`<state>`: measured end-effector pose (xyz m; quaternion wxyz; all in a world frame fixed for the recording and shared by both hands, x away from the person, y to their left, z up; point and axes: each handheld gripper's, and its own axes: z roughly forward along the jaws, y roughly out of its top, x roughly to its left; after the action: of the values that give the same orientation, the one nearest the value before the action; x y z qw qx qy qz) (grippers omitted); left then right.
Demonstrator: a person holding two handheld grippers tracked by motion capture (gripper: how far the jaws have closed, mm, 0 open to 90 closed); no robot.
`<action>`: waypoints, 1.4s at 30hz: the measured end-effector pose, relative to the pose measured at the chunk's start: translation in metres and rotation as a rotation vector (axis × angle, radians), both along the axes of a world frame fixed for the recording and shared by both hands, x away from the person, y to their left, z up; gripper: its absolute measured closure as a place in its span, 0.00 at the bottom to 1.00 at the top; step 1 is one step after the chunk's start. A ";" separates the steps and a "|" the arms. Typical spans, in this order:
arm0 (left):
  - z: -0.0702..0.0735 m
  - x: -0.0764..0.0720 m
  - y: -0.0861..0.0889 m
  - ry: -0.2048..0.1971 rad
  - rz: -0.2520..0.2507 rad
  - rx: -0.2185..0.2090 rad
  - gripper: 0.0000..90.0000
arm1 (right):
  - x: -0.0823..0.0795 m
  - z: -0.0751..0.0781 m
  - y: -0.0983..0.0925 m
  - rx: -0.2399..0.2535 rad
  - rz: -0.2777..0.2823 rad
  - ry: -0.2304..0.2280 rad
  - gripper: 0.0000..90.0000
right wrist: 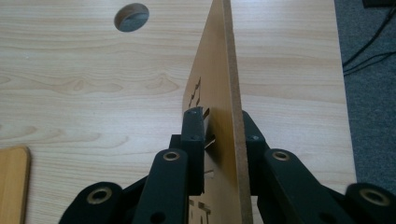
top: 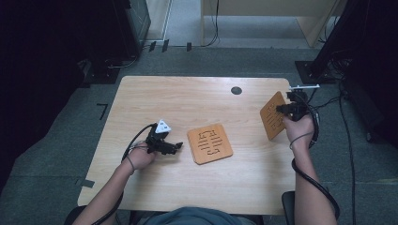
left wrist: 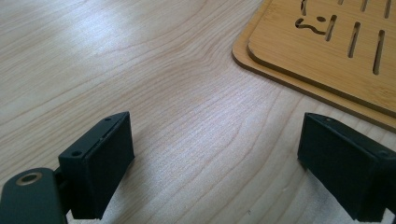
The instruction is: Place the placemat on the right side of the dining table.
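The pale wooden bench (top: 187, 98) carries a stack of two slotted bamboo trivets (top: 210, 143) lying flat near its middle. Another slotted bamboo trivet (top: 272, 115) stands on edge above the bench's right side, tilted, clamped between the pads of the right tongs (top: 287, 108), one pad on each face. The left tongs (top: 170, 147) rest low on the bench just left of the stack, their jaws spread wide with only bare wood between them. A small round cable hole (top: 236, 90) sits near the far edge.
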<state>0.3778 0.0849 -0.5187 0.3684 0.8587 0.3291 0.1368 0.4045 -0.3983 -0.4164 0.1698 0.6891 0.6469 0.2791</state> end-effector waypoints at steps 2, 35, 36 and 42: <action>0.000 0.000 0.000 0.000 0.000 0.000 0.11 | 0.000 -0.002 -0.004 0.000 -0.009 0.006 0.84; 0.000 0.000 0.000 0.000 0.000 -0.001 0.11 | 0.002 -0.023 -0.018 0.064 -0.013 0.075 0.67; 0.000 0.000 0.000 0.000 0.000 -0.001 0.11 | 0.002 -0.023 -0.018 0.064 -0.013 0.075 0.67; 0.000 0.000 0.000 -0.001 0.000 0.000 0.11 | 0.004 -0.029 -0.019 0.066 -0.012 0.105 0.63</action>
<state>0.3778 0.0849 -0.5188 0.3686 0.8586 0.3288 0.1369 0.4086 -0.4172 -0.4452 0.1145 0.7119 0.6412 0.2625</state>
